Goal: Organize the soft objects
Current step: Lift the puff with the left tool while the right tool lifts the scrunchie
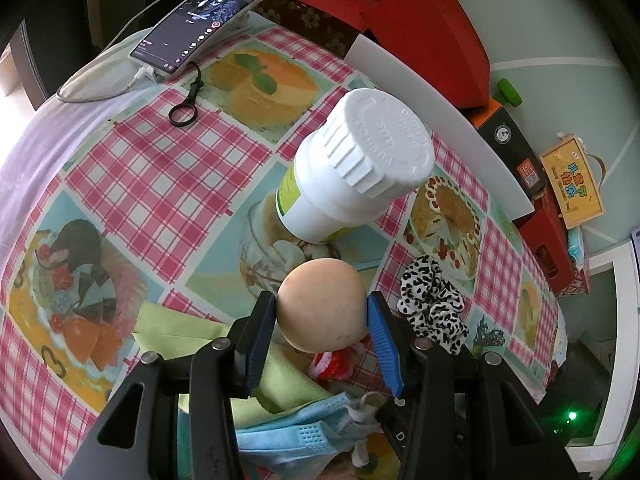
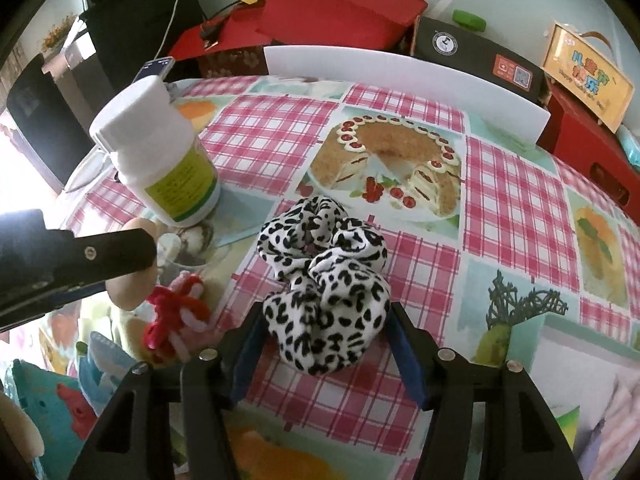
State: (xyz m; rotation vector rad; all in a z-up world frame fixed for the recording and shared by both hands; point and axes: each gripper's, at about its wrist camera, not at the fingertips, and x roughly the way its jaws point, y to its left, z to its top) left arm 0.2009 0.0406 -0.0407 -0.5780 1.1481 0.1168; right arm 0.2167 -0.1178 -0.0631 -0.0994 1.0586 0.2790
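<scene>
round peach-coloured soft ball [image 1: 322, 306] sitting pinched in left claw [image 1: 322, 312], just in front of white plastic bottle [image 1: 356, 168] | black-and-white spotted fabric scrunchie [image 2: 324, 276] lying on checked table [image 2: 516, 208] right of bottle | right claw [image 2: 326, 334] straddling scrunchie, jaws apart, gripping nothing

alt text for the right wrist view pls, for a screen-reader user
The right tongs straddle a black-and-white spotted scrunchie lying on a pink checked tablecloth, pads not clearly pressing it. To the left stand a white bottle and a red-and-white yarn piece, with the left tongs' black finger reaching in.
</scene>
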